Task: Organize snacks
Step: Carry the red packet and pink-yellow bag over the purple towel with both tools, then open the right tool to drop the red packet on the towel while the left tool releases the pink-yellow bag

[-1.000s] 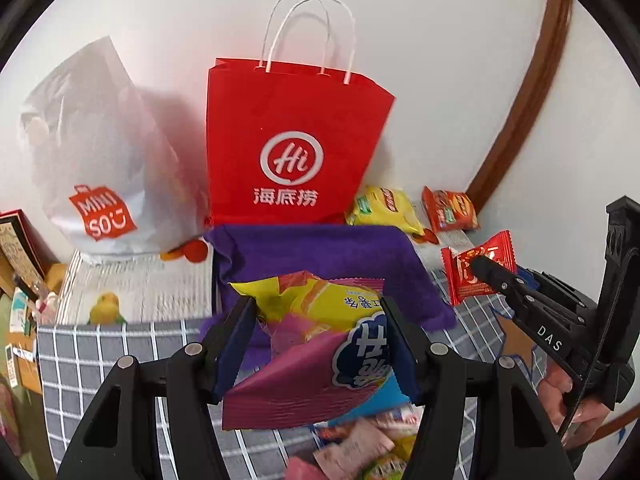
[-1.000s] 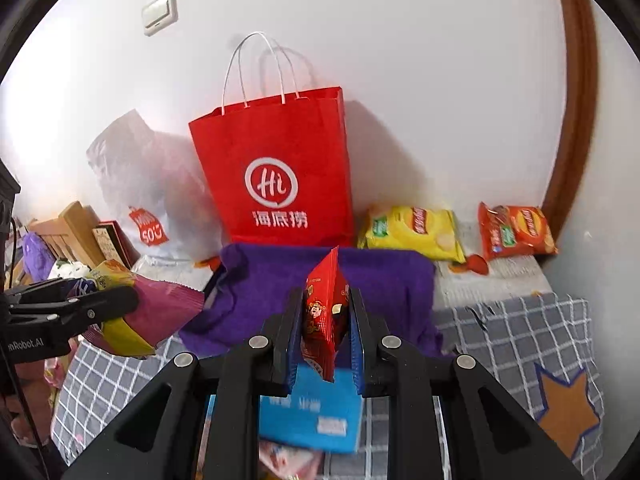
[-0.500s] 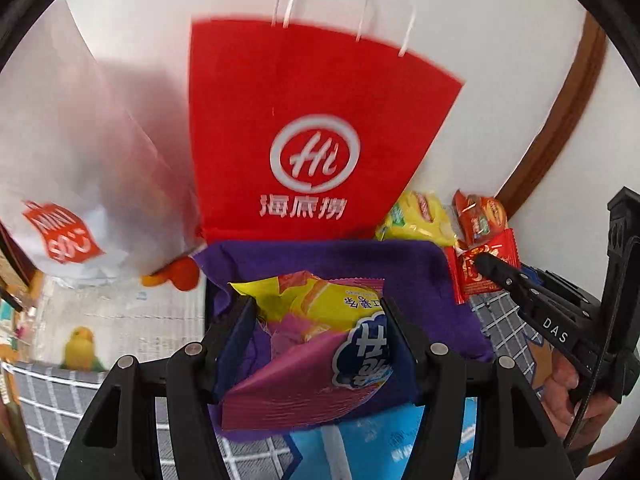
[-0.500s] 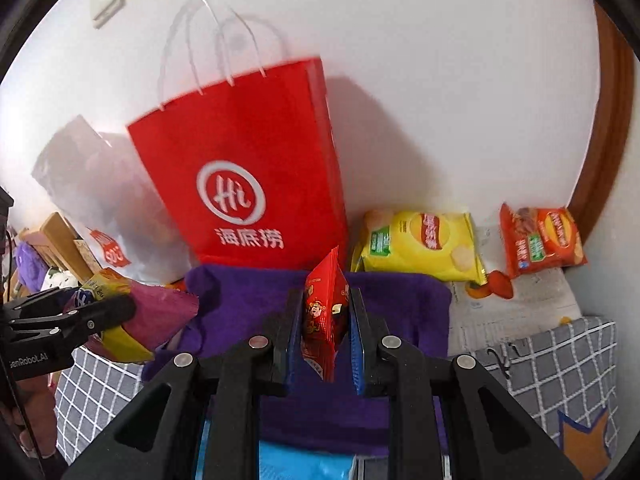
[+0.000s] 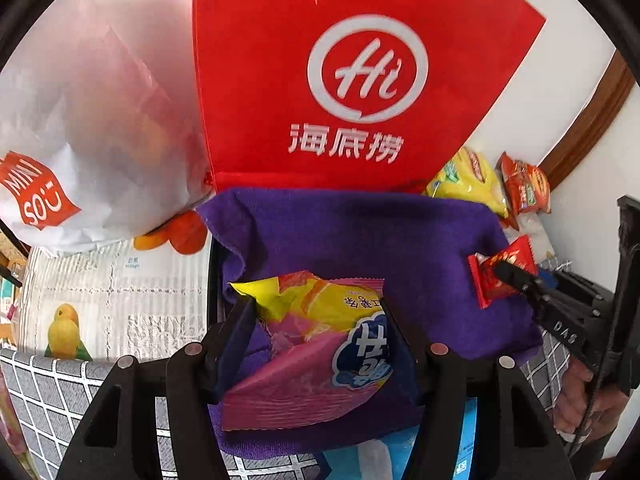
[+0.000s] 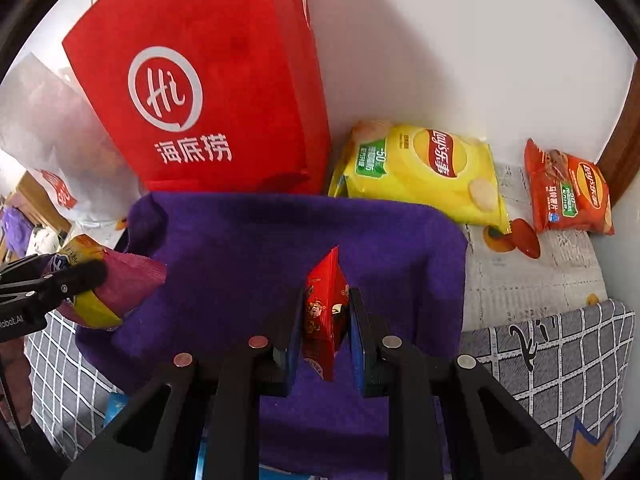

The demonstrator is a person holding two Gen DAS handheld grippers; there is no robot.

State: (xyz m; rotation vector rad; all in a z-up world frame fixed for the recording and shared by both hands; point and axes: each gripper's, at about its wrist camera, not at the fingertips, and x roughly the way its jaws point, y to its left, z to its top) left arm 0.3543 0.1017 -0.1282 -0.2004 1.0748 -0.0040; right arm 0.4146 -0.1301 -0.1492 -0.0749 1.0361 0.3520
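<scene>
My left gripper [image 5: 316, 320] is shut on a pink and yellow snack bag [image 5: 320, 344], held just above the purple cloth [image 5: 360, 236]. It also shows at the left of the right wrist view [image 6: 108, 284]. My right gripper [image 6: 324, 320] is shut on a small red snack packet [image 6: 324, 312], also over the purple cloth [image 6: 248, 252]. That packet shows in the left wrist view [image 5: 500, 268]. A red paper bag [image 5: 340, 72] stands behind the cloth against the wall.
A white plastic bag [image 5: 80, 128] stands left of the red bag. A yellow chip bag [image 6: 424, 172] and an orange chip bag [image 6: 568, 192] lie against the wall at the right. A blue pack [image 5: 400, 452] lies under the cloth's near edge on the checked tablecloth [image 6: 560, 356].
Both grippers have moved forward toward the red bag, each keeping its snack, and now hang over the purple cloth. The bags at the back look larger and closer.
</scene>
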